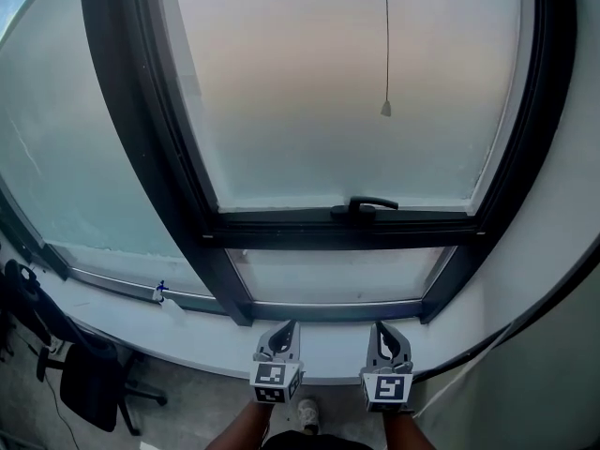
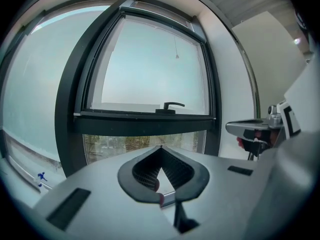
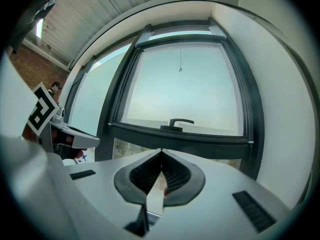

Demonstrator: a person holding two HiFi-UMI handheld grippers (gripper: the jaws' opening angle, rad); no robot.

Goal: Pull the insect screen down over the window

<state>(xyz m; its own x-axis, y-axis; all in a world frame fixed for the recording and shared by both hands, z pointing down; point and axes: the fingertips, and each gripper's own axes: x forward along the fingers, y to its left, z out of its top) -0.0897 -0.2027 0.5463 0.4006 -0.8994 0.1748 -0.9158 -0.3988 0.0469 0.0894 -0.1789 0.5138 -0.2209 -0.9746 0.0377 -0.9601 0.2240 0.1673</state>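
Both tools are shut tight and hold nothing. I can see the left tool (image 1: 282, 331) and the right tool (image 1: 385, 332) side by side, low down, just in front of the white sill (image 1: 187, 331). They point at the window (image 1: 347, 231), but they do not touch it.

The window has a dark frame. A dark handle (image 1: 367, 203) sits on the bar across it. Above the bar the glass looks pale and hazy. Below it, in the two gripper views, I can see trees through a low strip of glass.

I cannot make out the insect screen itself. I think it is rolled up at the top, out of sight. A thin cord (image 1: 386, 36) hangs down in front of the big top pane, a bit to the right. It has a small knob (image 1: 385, 109) at its end. The knob hangs high up, well above both tools.

So I think the job has not begun yet, and this is the reaching step. Next, one tool needs to go up to the knob, open its jaws, close them on the cord, and pull straight down. The right tool looks nearer to it
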